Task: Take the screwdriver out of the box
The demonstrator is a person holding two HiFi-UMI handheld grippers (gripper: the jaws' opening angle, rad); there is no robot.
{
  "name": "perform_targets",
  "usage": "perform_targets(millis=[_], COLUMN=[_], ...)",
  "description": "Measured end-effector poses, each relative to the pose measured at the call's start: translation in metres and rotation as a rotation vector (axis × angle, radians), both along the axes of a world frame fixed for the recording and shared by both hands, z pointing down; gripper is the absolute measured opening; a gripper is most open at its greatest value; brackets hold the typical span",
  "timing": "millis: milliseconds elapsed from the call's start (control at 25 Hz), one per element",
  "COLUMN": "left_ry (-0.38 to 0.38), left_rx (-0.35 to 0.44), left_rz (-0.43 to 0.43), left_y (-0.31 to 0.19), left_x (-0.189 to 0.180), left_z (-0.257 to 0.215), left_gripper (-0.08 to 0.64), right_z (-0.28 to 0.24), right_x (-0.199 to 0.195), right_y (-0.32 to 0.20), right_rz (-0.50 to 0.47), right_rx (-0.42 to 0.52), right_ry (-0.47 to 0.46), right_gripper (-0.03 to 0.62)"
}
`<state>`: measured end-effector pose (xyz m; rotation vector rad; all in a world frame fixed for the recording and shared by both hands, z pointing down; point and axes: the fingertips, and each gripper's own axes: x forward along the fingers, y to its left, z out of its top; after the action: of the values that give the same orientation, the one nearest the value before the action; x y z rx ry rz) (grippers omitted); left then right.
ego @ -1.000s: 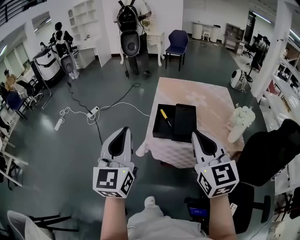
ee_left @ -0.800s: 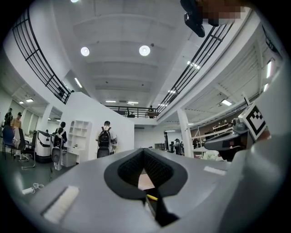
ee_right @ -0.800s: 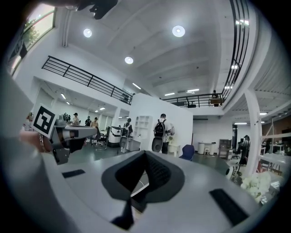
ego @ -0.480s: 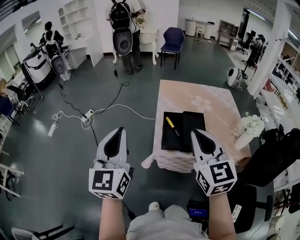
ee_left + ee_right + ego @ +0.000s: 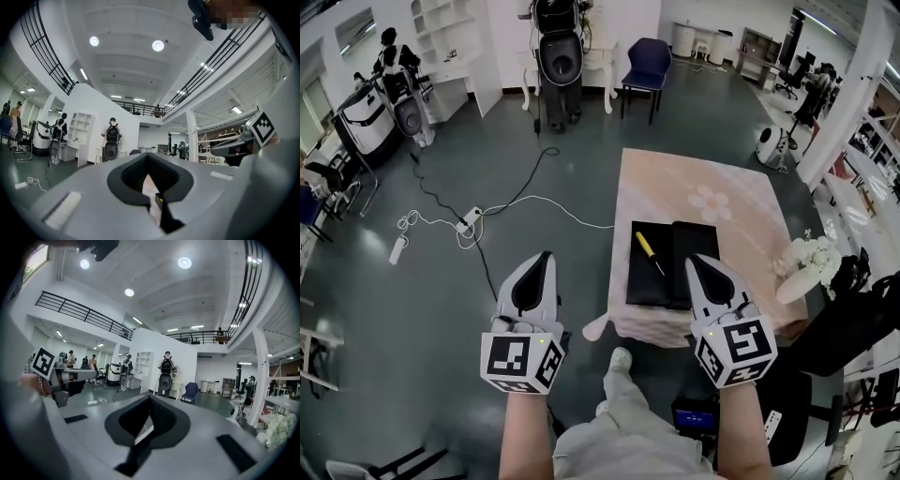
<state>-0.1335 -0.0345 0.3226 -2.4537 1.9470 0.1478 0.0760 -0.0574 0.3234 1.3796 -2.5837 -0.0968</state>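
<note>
A black box (image 5: 649, 281) lies open on the pink-clothed table (image 5: 712, 187), its lid (image 5: 695, 248) flat beside it on the right. The screwdriver (image 5: 647, 247), yellow-handled with a dark shaft, lies slanted inside the box. My left gripper (image 5: 546, 255) hovers over the floor left of the table, shut and empty. My right gripper (image 5: 694, 260) is shut too, its tip over the lid's near edge. In the left gripper view, a strip of the table shows through the hollow behind the touching fingertips of the left gripper (image 5: 148, 155). The right gripper (image 5: 150, 397) holds nothing.
A white vase of flowers (image 5: 811, 262) stands at the table's right edge. A black chair (image 5: 853, 323) is at the right, a blue chair (image 5: 649, 64) beyond the table. Cables and a power strip (image 5: 469, 221) lie on the floor at left. My foot (image 5: 620, 359) is by the table's near edge.
Both grippers and the camera have come closer to the table, so the box sits nearer and more below me. My foot has stepped forward. Both jaws stay shut.
</note>
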Motion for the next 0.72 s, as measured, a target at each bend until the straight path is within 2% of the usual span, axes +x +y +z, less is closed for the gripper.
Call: perform_targets(millis=[520,720], left_ry=[-0.014,-0.012], left_rx=[-0.012,-0.030], left_rz=[0.040,0.043], left_y=[-0.114,-0.157], left_x=[0.007,0.012], left_z=[0.002,0.004], left_gripper=[0.005,0.005], right_z=[0.009,0.015], right_x=[0.005,0.006], right_y=[-0.106,-0.143], right_rz=[0.032,0.009], right_rx=[-0.029,-0.049], right_ry=[-0.012,0.005], right_gripper=[0.006,0.008])
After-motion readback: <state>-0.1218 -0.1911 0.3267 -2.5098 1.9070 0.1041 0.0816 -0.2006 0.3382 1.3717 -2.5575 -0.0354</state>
